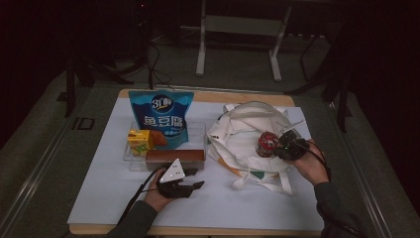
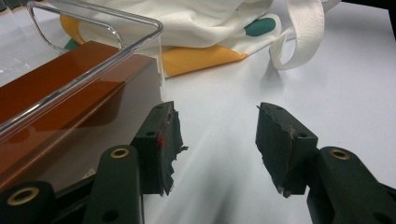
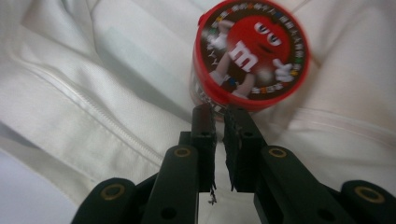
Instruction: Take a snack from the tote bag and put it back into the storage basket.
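Resting on the white tote bag [image 3: 93,93] at right, red candy tub [image 3: 250,56] touching the right hand-held gripper [image 3: 218,114], jaws a narrow slit, nothing clamped; left hand-held gripper [image 2: 217,135] wide, empty.

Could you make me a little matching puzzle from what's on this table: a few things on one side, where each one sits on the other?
Things:
1. round red-lidded candy tub
2. blue snack pouch
3. long brown box
4. left tongs

Places:
A. standing at the back of the clear plastic tray
B. on the white cloth tote bag
C. over bare white table
D. lying along the tray's front wall

Pairs: 1-B, 2-A, 3-D, 4-C
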A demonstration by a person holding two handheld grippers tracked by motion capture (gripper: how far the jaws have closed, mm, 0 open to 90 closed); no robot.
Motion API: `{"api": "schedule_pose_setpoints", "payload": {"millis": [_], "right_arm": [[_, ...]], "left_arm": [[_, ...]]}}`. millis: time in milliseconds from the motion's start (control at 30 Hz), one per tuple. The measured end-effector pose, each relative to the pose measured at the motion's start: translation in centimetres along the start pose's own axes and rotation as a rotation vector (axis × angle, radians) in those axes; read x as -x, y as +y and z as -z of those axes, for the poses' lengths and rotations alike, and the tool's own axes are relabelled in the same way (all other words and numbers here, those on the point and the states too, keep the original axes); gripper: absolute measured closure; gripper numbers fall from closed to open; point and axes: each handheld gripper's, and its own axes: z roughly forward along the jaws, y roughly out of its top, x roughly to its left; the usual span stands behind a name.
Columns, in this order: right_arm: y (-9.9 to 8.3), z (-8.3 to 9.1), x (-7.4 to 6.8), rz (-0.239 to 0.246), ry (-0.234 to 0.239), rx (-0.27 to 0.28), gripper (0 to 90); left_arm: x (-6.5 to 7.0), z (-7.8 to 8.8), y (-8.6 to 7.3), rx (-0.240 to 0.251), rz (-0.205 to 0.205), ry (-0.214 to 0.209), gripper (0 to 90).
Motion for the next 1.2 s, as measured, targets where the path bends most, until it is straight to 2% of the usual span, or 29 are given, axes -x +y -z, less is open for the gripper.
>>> {"api": "schedule_pose_setpoints", "payload": {"millis": [100, 200, 267, 500, 667, 700, 900, 1033, 1200], "right_arm": [[0.2, 0.5, 0.4, -0.008, -0.02, 0.007, 72.4], [0.4, 0.8, 0.9, -0.046, -0.026, 0.027, 62.4], [0.6, 0.8, 1.1, -0.054, -0.034, 0.036, 57.1], [1.6, 0.3, 1.6, -0.088, -0.015, 0.036, 41.1], [2.1, -0.4, 1.6, -0.086, -0.024, 0.014, 30.7], [2.2, -0.6, 1.7, -0.089, -0.012, 0.014, 29.0], [2.4, -1.4, 1.9, -0.108, -0.007, 0.002, 21.6], [2.6, -1.7, 1.8, -0.11, -0.006, 0.006, 20.9], [3.1, -2.4, 1.5, -0.098, -0.012, -0.024, 20.9]], "left_arm": [[0.0, 0.0, 0.0, 0.0, -0.001, 0.001, 47.7], [0.0, 0.0, 0.0, 0.0, 0.0, 0.001, 47.5], [0.0, 0.0, 0.0, 0.0, 0.0, 0.0, 47.5], [0.0, 0.0, 0.0, -0.002, -0.001, 0.0, 47.5], [0.0, 0.0, 0.0, -0.002, -0.001, 0.0, 47.5], [0.0, 0.0, 0.0, -0.002, -0.001, -0.001, 47.4], [0.0, 0.0, 0.0, -0.002, 0.0, -0.001, 47.3], [0.0, 0.0, 0.0, -0.002, -0.001, -0.001, 47.2], [0.0, 0.0, 0.0, -0.003, -0.001, -0.002, 47.2]]}}
